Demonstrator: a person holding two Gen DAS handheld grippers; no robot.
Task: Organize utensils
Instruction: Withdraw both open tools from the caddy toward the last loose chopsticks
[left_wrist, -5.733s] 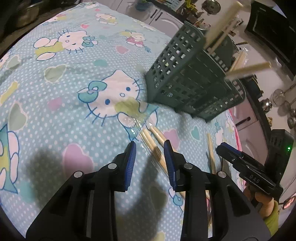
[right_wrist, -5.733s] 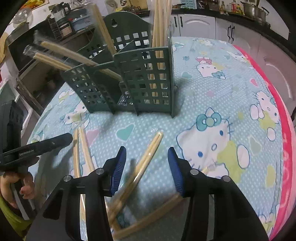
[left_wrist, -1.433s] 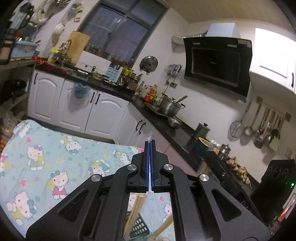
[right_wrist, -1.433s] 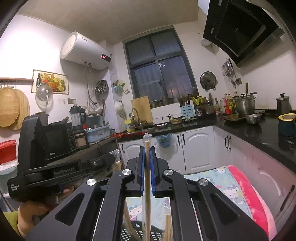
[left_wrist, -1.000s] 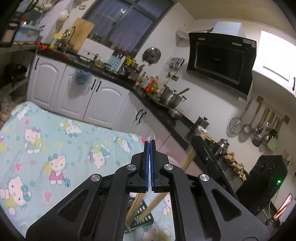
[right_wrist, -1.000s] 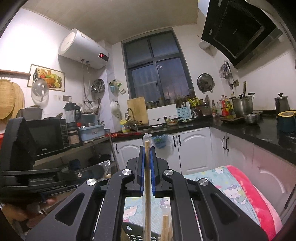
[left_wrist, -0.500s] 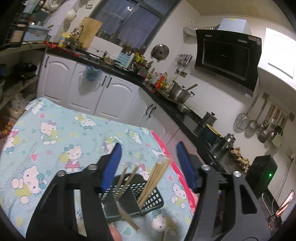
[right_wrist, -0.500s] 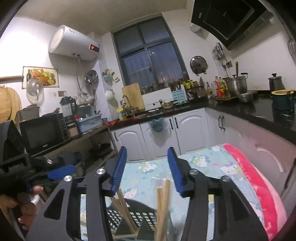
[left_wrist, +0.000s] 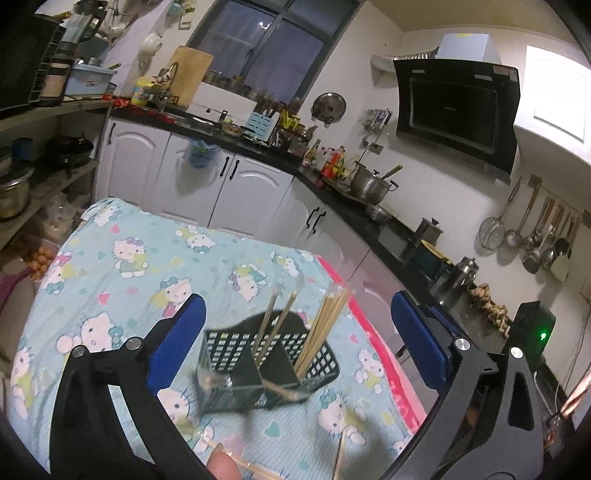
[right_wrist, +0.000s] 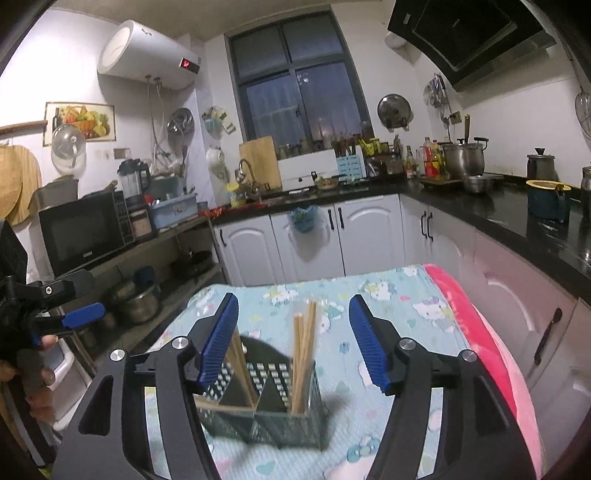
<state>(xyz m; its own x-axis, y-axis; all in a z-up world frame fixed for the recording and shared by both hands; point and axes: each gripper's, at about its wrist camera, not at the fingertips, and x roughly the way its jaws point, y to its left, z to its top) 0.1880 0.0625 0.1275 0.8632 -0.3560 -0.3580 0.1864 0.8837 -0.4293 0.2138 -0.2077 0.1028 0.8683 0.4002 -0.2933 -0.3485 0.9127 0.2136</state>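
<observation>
Left gripper (left_wrist: 297, 341) and right gripper (right_wrist: 293, 341): jaws opening, nothing between the pads. Chopsticks (right_wrist: 303, 354) upright in green slotted basket (right_wrist: 280, 421), mid-tablecloth (left_wrist: 147, 273), clear of its edges.

Table (left_wrist: 122, 258): in the middle of the kitchen, counters behind it and along its right.
Basket (right_wrist: 280, 417): on the table, near its right edge.
Chopsticks (right_wrist: 304, 350): upright in the basket's right compartment; others lean in the left ones.
Loose chopsticks (left_wrist: 339, 456): on the table before the basket.
</observation>
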